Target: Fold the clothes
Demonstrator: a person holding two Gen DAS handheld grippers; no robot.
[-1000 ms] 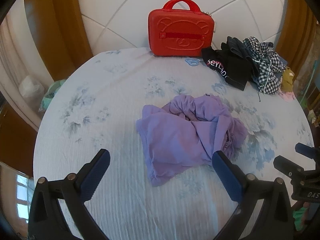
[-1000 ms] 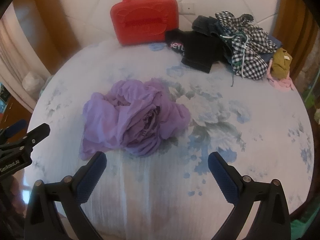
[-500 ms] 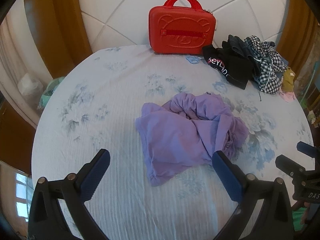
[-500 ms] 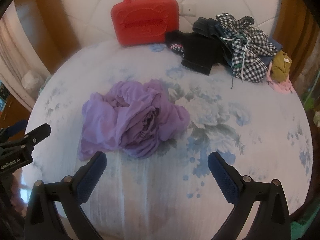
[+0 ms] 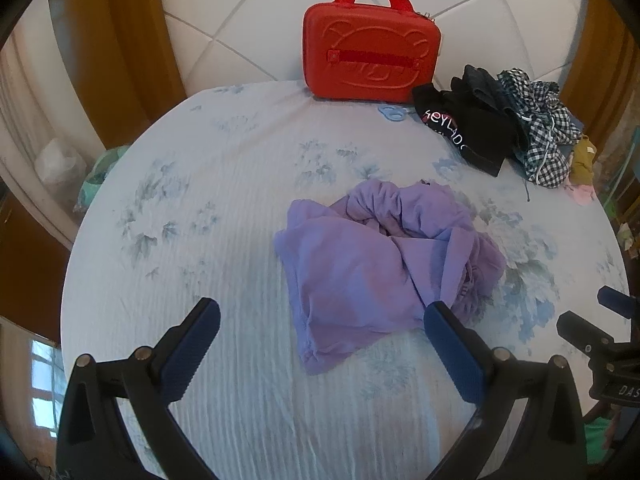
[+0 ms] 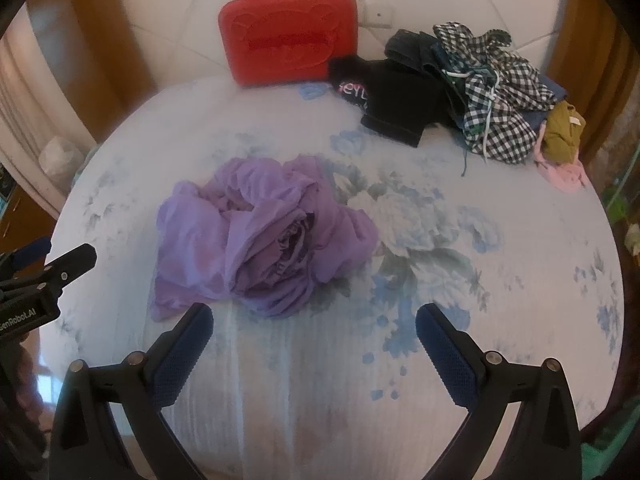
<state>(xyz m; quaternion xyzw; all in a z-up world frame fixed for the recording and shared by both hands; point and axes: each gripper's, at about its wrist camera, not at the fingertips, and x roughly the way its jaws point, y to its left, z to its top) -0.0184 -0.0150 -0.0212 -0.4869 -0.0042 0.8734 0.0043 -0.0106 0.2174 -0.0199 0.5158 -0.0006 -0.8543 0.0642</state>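
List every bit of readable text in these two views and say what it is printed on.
"EYLADO", partly cut off by folds, in pink and white letters on the black garment; only "EYL" shows in the right wrist view.
"enRobot.AI", first letter cut off, on the left gripper's body.
"DAS", cut off at the frame edge, on the right gripper's body.
The red case has an embossed bear face, no text.

Floral-sheeted bed (image 5: 224, 216); crumpled purple garment (image 5: 384, 256) mid-sheet, red case (image 5: 370, 62), heaped dark and checked clothes (image 5: 516, 128) at far edge

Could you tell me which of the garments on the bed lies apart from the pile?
The purple garment: it lies crumpled alone mid-bed, nearest both grippers, while the black top and checked garment are heaped together by the red case.
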